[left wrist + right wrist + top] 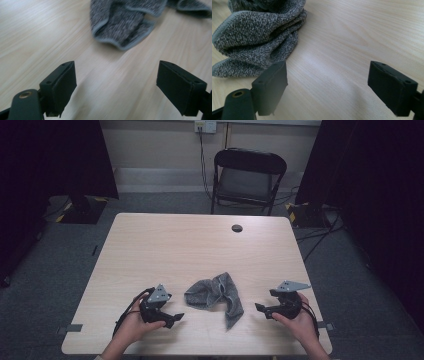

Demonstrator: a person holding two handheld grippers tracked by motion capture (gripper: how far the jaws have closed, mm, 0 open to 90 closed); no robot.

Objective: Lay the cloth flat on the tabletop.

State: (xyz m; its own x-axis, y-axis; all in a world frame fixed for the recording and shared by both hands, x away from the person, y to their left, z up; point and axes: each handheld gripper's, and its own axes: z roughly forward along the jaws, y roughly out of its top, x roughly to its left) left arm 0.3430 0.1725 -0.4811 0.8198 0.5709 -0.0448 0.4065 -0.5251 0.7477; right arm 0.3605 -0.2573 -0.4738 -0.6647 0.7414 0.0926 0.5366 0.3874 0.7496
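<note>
Standing by the table (150,240) here, going left to right. The left gripper (172,319) sits near the front edge, jaws spread wide with nothing between them, pointing toward 3 o'clock at the cloth.

The cloth (216,295) is a crumpled grey towel lying between the two grippers, a bit nearer the front edge than the middle, with one tail trailing down toward 6 o'clock. In the left gripper view the cloth (125,22) lies just ahead of the jaws, not touching them. It looks like soft, light terry – floppy, no stiffness, and it'll drape and bunch when lifted, not slip. I'd guess the paler stitched hem or a corner is the best place to pinch, since a mid-fold grab would just drag the whole lump.

The right gripper (260,309) is also wide apart and holding nothing, aimed at 9 o'clock. In its own view the cloth (259,32) sits right by one jaw – touching or just shy, can't tell.

No labels, brands or writing that I can read anywhere.
</note>
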